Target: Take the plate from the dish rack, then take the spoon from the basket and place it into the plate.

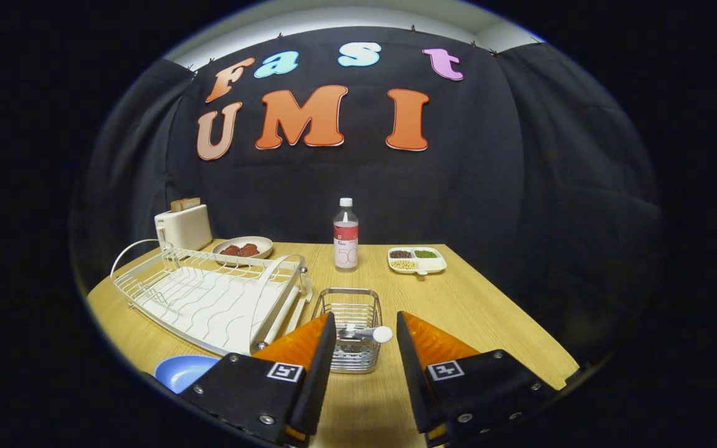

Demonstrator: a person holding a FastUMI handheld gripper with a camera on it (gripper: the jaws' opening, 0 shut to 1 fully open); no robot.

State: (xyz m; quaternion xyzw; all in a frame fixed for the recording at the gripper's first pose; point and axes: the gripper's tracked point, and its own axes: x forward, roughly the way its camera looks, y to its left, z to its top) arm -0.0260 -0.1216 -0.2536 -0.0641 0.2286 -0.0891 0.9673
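Observation:
A blue plate (184, 371) lies on the wooden table beside my left finger, in front of the white wire dish rack (209, 295), whose slots hold nothing. A small metal mesh basket (350, 326) stands just ahead of my fingers, and a spoon (368, 334) with a white-tipped handle pokes out over its near rim. My gripper (366, 333) is open, its fingertips flanking the basket's near edge and the spoon handle, with a gap on each side of the handle.
A white toaster (184, 227) with toast stands at the back left, next to a tan plate (245, 247) of reddish food. A water bottle (345, 235) stands mid-table behind the basket. A white divided tray (416, 259) of beans lies to its right.

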